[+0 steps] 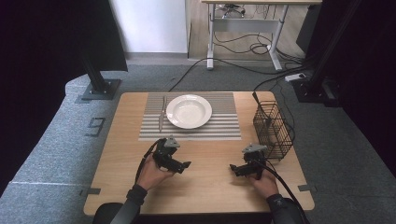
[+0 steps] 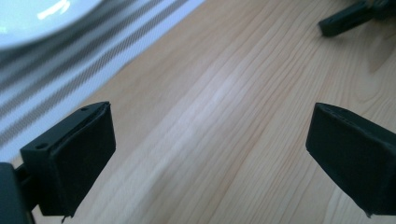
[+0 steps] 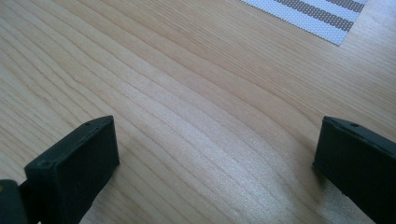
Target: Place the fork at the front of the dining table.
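A white plate sits on a grey striped placemat at the table's far middle, with a piece of cutlery lying just left of it. My left gripper rests low over bare wood in front of the mat, open, nothing between its jaws. My right gripper is beside the wire basket, also open and empty. In the left gripper view the plate's rim is at the top left and the right gripper's jaw tip at the top right.
A black wire basket stands at the table's right edge with a dark utensil handle sticking up from it. The wooden table is bare between the grippers. Black stands and cables lie on the carpet beyond.
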`<state>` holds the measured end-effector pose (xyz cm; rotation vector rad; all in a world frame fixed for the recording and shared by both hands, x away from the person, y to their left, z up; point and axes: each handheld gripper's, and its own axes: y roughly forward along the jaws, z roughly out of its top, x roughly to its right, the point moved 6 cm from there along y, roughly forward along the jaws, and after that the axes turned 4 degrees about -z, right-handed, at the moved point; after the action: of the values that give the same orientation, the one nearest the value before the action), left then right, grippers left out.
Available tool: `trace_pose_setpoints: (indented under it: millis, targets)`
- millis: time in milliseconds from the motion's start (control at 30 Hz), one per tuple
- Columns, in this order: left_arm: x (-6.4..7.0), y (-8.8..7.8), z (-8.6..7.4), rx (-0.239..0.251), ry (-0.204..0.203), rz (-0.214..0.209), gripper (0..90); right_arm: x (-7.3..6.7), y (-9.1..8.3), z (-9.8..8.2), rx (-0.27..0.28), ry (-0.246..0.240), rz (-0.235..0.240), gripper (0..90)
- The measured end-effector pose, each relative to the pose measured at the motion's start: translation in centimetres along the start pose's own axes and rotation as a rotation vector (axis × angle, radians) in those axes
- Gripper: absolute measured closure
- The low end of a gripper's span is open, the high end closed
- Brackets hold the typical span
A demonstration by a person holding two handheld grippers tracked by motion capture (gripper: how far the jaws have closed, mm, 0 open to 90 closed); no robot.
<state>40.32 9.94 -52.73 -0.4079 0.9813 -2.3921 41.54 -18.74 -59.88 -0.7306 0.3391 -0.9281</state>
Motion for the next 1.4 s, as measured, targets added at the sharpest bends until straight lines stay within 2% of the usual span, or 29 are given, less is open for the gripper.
trace_pose_setpoints:
  millis: [67,200,367,700,867,933,1000,1100,1167,1400]
  targets:
    - [0.1,0.0,0.5,0.002,0.006,-0.008,1.3,0.0,0.0,0.0,0.000,0.000,0.000,0.0]
    - [0.4,0.1,2.6,-0.004,0.025,-0.045,1.3,0.0,0.0,0.0,0.000,0.000,0.000,0.0]
    - [0.4,0.1,5.0,0.008,0.041,-0.058,1.3,0.0,0.0,0.0,0.002,-0.002,0.000,0.0]
    - [1.4,0.3,10.2,0.021,0.106,-0.078,1.2,0.0,0.0,0.0,0.001,-0.003,0.001,0.0]
    - [1.9,1.0,12.8,0.033,0.124,-0.095,0.0,0.0,0.0,0.0,0.003,-0.004,0.000,0.0]
    - [2.0,1.1,13.2,0.032,0.128,-0.097,0.0,0.0,0.0,0.0,0.003,-0.003,0.000,0.0]
    - [2.4,1.7,14.7,0.042,0.134,-0.120,0.0,0.0,0.0,0.0,0.003,-0.004,0.000,0.0]
    - [2.9,2.3,16.0,0.042,0.146,-0.128,0.2,0.0,0.0,0.0,0.001,-0.003,0.000,0.0]
    - [3.2,2.7,16.7,0.037,0.162,-0.121,1.3,0.0,0.0,0.0,0.004,-0.007,0.000,0.0]
    - [4.3,4.0,19.7,0.054,0.193,-0.159,7.5,0.0,0.0,0.0,0.001,-0.006,0.002,0.0]
